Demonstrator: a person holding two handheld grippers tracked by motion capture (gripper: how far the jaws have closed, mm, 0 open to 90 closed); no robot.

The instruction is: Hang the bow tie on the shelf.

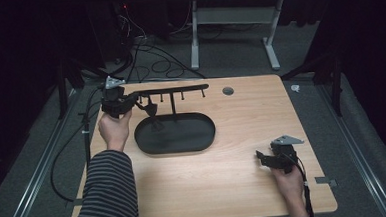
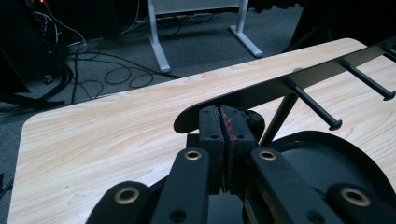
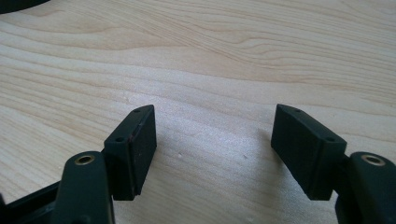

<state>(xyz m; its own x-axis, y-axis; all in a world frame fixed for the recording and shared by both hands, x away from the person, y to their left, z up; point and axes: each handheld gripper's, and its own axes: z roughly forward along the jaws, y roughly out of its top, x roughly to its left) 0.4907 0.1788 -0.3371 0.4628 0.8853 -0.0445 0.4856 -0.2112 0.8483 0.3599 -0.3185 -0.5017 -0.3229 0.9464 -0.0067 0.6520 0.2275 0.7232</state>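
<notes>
At upper left, our left gripper (image 2: 224, 122) is pinched closed, perhaps on a thin red item, beside the black hook rack (image 1: 172, 91). Our right gripper (image 3: 215, 149) gapes wide and empty over the wooden table (image 3: 233, 56).

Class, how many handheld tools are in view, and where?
2. The left tool is at the black rack's left end; the right tool is by the table's near right corner.

The left tongs (image 1: 130, 99) are raised at the far left, jaws pressed together, held by the left hand (image 1: 114, 128) on a striped-sleeved forearm. The right tongs (image 1: 264, 160) sit low at the near right, jaws wide apart, in the right hand (image 1: 289, 179).
</notes>
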